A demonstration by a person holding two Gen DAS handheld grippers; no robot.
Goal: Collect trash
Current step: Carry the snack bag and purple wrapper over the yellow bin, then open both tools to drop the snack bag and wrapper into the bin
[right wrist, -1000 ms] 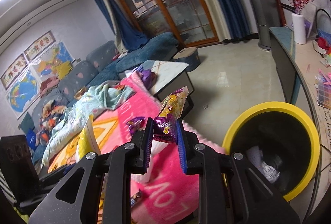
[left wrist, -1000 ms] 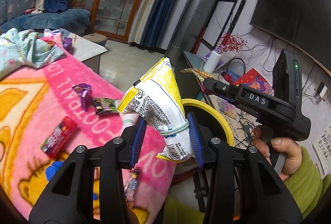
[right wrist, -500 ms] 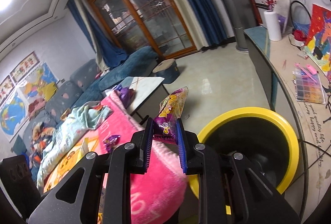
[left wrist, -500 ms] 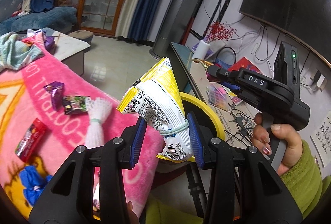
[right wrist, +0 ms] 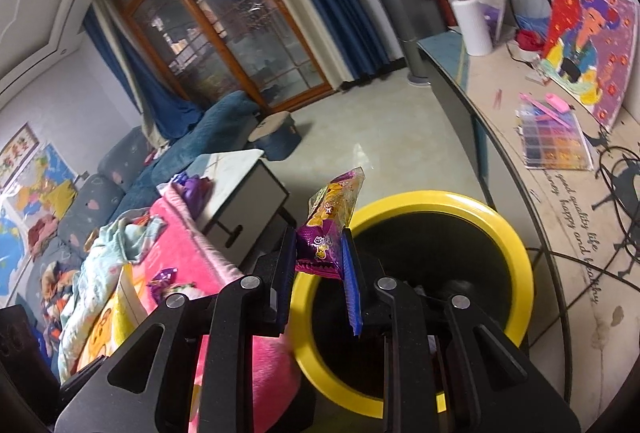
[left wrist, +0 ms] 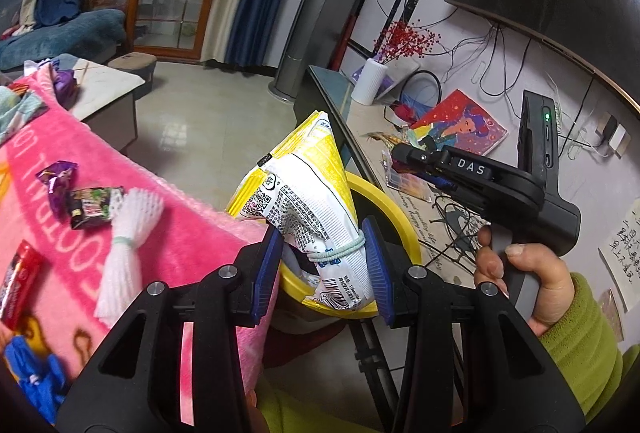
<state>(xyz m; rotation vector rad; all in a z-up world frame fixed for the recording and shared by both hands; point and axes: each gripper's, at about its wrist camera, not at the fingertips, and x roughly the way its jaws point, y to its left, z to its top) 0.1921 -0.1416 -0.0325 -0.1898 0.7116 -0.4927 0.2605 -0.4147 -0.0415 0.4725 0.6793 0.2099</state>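
My left gripper (left wrist: 322, 265) is shut on a yellow and white snack bag (left wrist: 308, 201) tied with a pale green band; the bag stands up between the blue pads, in front of the yellow rim of the black trash bin (left wrist: 384, 201). My right gripper (right wrist: 320, 273) is shut on a purple and yellow candy wrapper (right wrist: 330, 217), held at the left edge of the bin's yellow rim (right wrist: 516, 245). The bin's dark inside lies just right of the wrapper. In the left wrist view the right gripper's black body (left wrist: 500, 181) shows with a hand (left wrist: 528, 281) on its handle.
A pink blanket (left wrist: 168, 233) at left carries a purple wrapper (left wrist: 56, 181), a dark wrapper (left wrist: 94, 203), white foam netting (left wrist: 124, 245) and a red packet (left wrist: 18, 281). A counter (right wrist: 560, 201) with papers, a picture and a white vase curves behind the bin. A low table (right wrist: 236, 173) stands beyond.
Both grippers have moved right and down toward the bin with their loads. The bin's yellow rim has grown larger and now sits right under the right gripper's wrapper.
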